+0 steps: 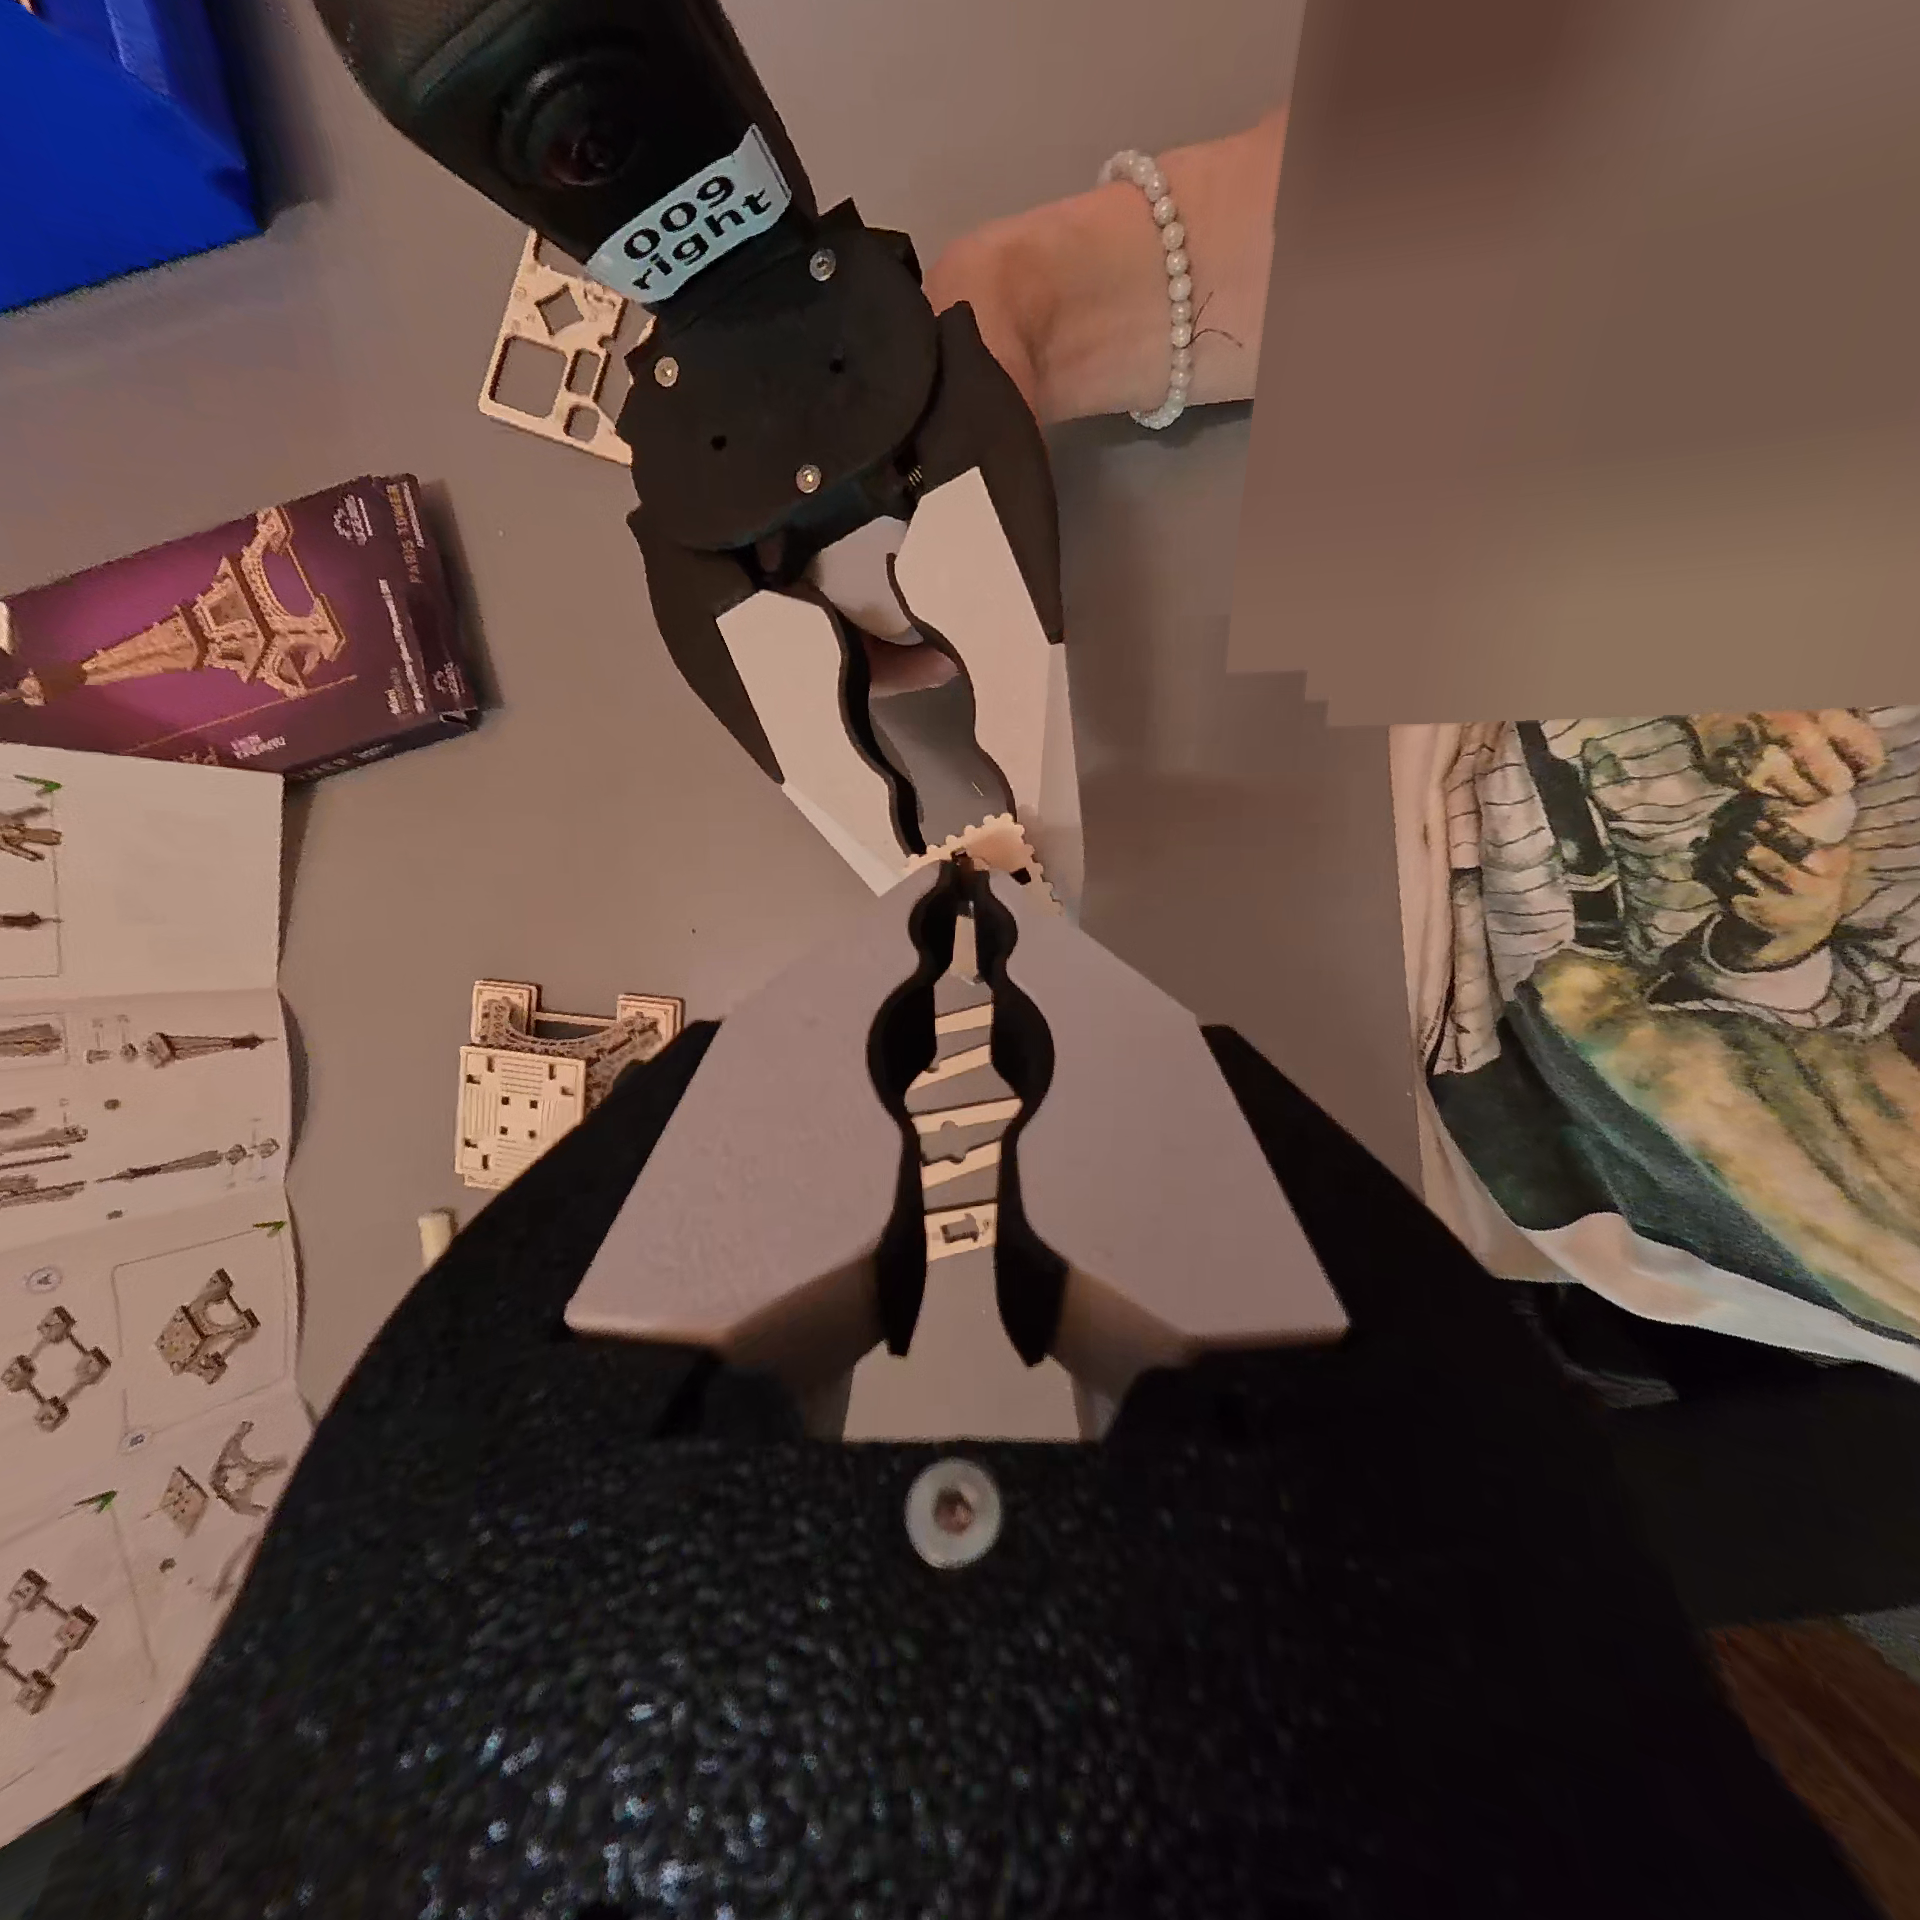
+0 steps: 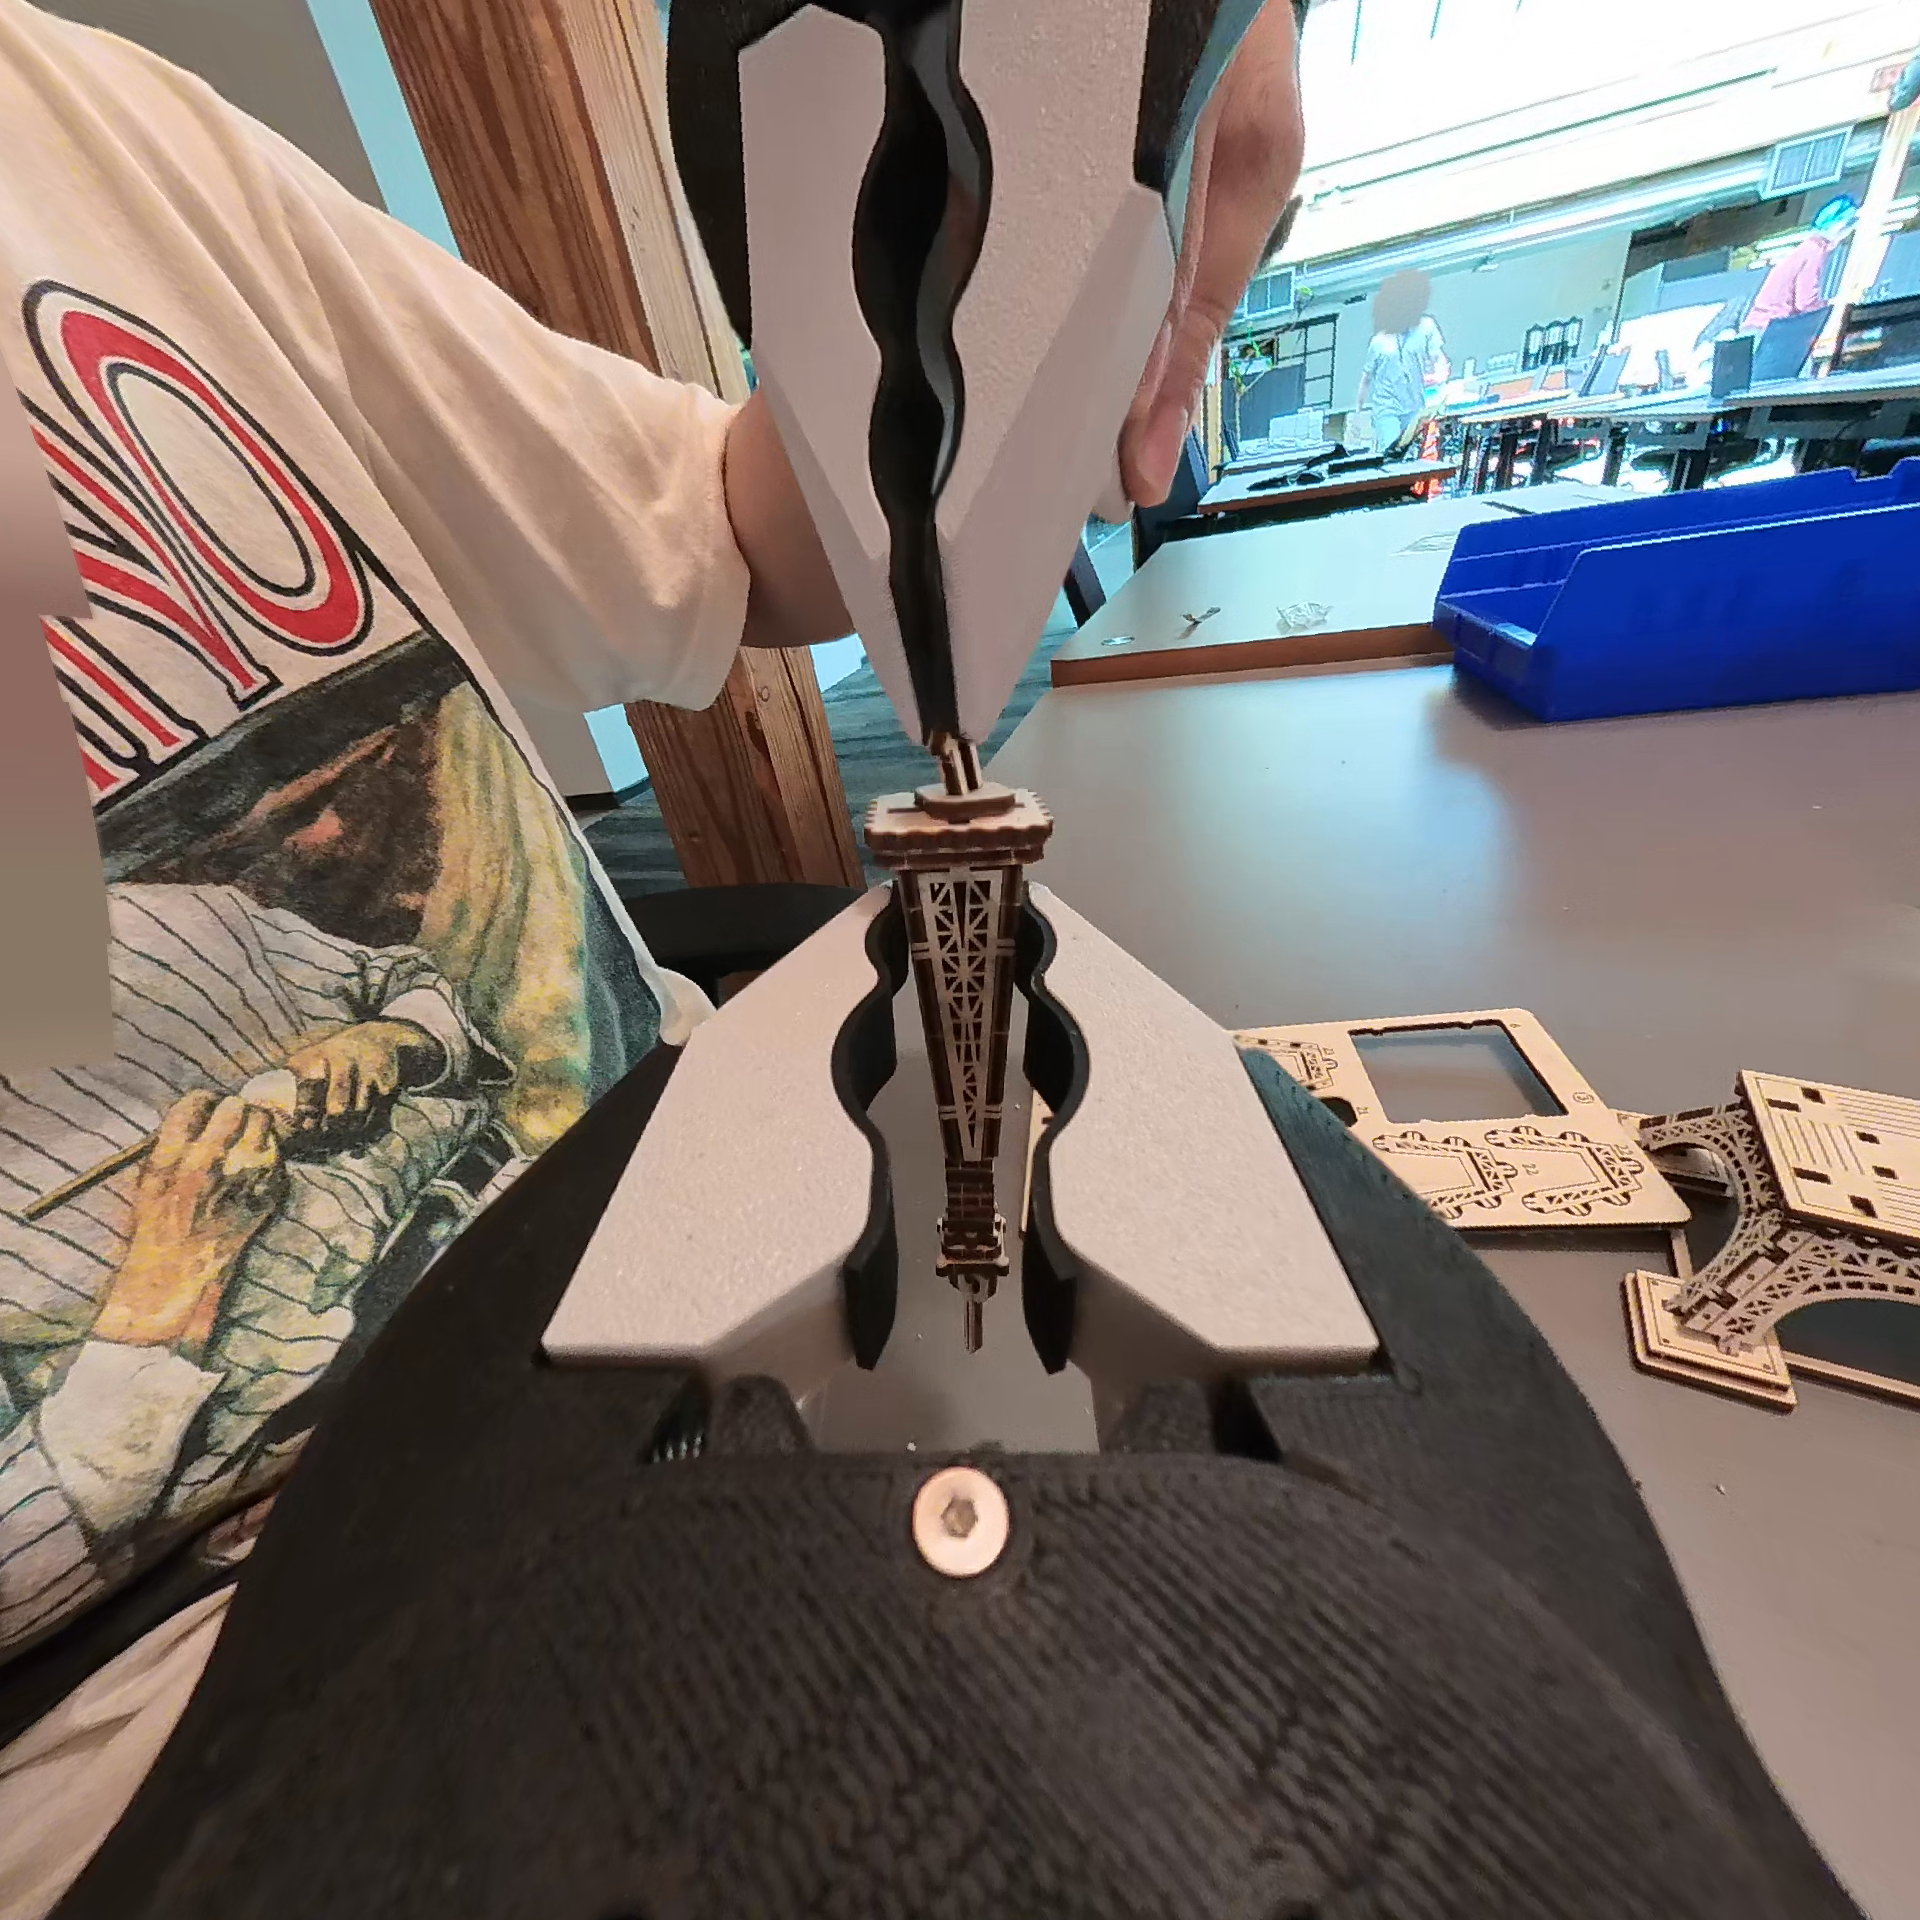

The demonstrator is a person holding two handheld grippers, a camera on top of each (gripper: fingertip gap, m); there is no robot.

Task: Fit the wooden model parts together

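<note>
Tower spire [image 2: 961, 1049] between right gripper [image 2: 961, 935] jaws; left gripper [image 2: 940, 717] seemingly pinching top peg

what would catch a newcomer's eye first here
Two hand-held grippers meet tip to tip in mid-air: the right hand-held gripper clamps a slim wooden spire, and the left hand-held gripper pinches a small peg at its wide end. On the grey table lie the tower base at the right and a purple box.

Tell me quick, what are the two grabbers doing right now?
Left gripper: closed, pinching the small wooden peg.
Right gripper: closed on the wooden tower section.
</note>
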